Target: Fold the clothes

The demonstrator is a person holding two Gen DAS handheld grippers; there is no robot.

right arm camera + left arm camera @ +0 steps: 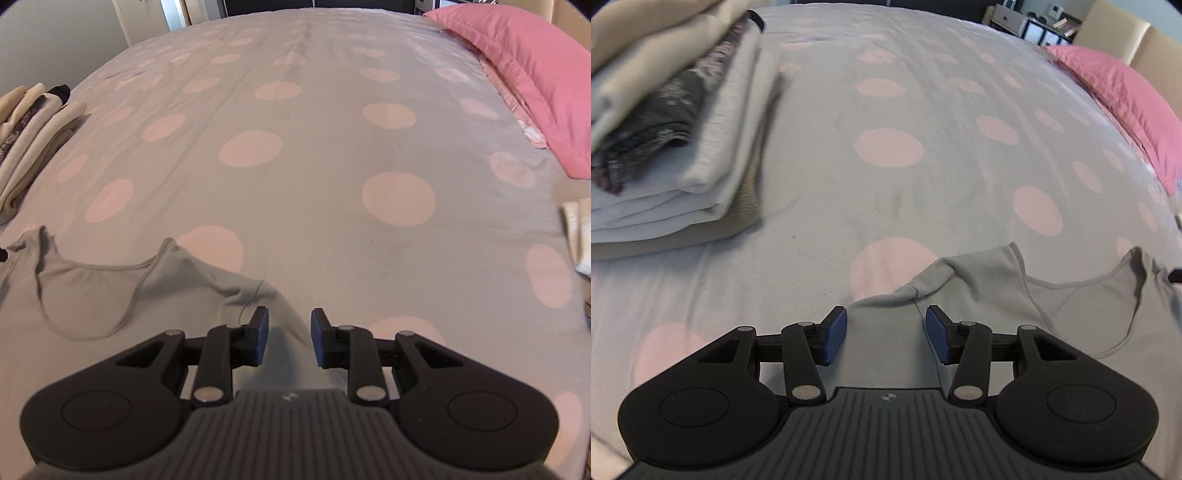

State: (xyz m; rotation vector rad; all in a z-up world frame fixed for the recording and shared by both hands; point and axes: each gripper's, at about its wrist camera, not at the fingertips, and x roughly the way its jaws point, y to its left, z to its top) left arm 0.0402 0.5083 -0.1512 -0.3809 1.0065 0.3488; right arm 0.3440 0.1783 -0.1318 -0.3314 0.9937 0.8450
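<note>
A pale grey top lies flat on the bed, its scooped neckline facing up (1071,295) (92,291). My left gripper (886,336) hangs over the top's left shoulder, blue pads wide apart, with cloth lying below the gap and neither pad pressing on it. Over the other shoulder, my right gripper (290,336) is open more narrowly. A ridge of the grey cloth runs up between its pads, with a gap showing on both sides.
The bed cover (960,184) (314,184) is grey with large pink dots. A stack of folded clothes (665,129) (29,129) sits at the left. A pink pillow (1126,103) (524,74) lies at the right, with a white knitted item (580,232) at the right edge.
</note>
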